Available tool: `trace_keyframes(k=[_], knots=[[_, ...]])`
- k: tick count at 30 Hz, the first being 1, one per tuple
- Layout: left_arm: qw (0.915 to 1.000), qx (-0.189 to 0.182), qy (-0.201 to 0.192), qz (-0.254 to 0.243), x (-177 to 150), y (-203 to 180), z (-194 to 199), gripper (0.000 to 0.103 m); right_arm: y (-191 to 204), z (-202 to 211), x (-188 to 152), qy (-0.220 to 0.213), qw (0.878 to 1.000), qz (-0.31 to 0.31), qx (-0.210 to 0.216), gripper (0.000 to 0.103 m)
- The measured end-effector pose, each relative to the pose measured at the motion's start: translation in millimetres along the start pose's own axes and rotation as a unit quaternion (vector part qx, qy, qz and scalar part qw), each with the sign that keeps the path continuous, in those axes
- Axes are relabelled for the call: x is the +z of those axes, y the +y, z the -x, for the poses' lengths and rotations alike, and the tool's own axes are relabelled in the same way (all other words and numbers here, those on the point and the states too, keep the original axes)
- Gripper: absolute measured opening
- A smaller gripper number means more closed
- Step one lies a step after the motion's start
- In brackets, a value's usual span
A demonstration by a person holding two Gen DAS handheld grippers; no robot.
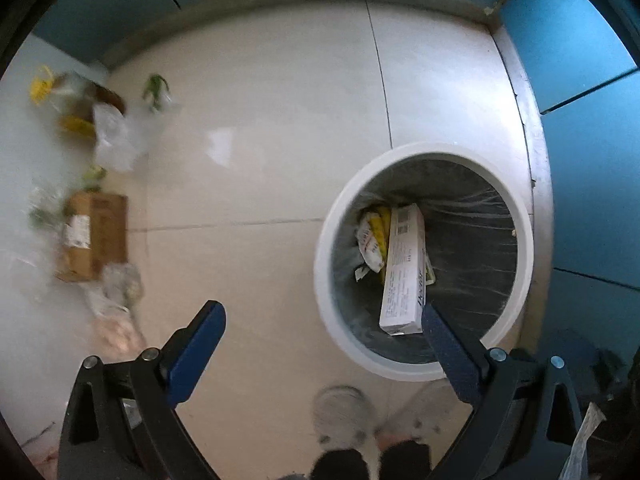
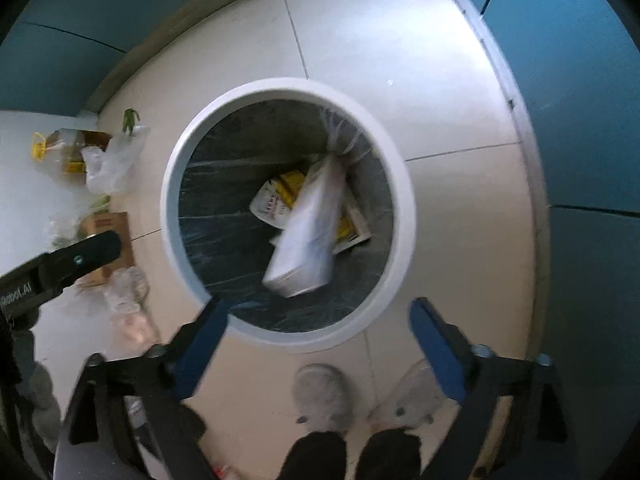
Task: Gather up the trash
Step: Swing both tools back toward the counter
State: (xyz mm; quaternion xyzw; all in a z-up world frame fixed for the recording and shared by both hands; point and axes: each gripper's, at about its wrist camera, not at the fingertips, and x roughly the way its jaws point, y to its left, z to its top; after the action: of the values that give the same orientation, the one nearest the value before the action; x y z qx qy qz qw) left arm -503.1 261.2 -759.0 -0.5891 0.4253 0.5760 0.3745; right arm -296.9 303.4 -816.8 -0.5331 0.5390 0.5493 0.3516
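Note:
A round white trash bin [image 1: 332, 264] with a clear liner stands on the tiled floor, and shows below me in the right wrist view [image 2: 172, 184]. Inside lie a long white carton [image 1: 402, 276] and a white-and-yellow wrapper [image 1: 372, 238]; the carton is blurred in the right wrist view [image 2: 308, 240]. My left gripper [image 1: 320, 344] is open and empty, left of the bin. My right gripper [image 2: 316, 340] is open and empty above the bin's near rim. Loose trash lies on the floor at left: a brown cardboard box [image 1: 96, 236], a clear plastic bag [image 1: 116, 136], a bottle with a yellow handle [image 2: 60, 148].
Blue cabinet fronts [image 1: 592, 128] run along the right and the back. The person's two shoes [image 1: 344, 412] stand just before the bin. More crumpled clear plastic [image 1: 120, 288] lies near the box. The left gripper's black body [image 2: 60, 268] shows in the right wrist view.

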Motion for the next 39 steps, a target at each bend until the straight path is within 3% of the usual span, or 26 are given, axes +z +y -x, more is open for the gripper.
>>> trace_keyframes(k=[7, 16, 28, 39], knots=[[0.9998, 0.013, -0.015, 0.001, -21, -6, 25, 0.100, -5, 22, -6, -0.036, 0.997, 0.017, -0.064, 0.103], [0.9988, 0.006, -0.048, -0.006, -52, -7, 107, 0.100, 0, 81, -39, -0.074, 0.995, 0.027, -0.068, 0.103], [0.9962, -0.010, -0.085, -0.011, -101, 6, 254, 0.100, 33, 242, -93, -0.140, 0.988, 0.037, -0.057, 0.103], [0.9912, -0.037, -0.124, -0.027, -157, 20, 393, 0.100, 74, 408, -167, -0.183, 0.981, 0.042, -0.050, 0.103]])
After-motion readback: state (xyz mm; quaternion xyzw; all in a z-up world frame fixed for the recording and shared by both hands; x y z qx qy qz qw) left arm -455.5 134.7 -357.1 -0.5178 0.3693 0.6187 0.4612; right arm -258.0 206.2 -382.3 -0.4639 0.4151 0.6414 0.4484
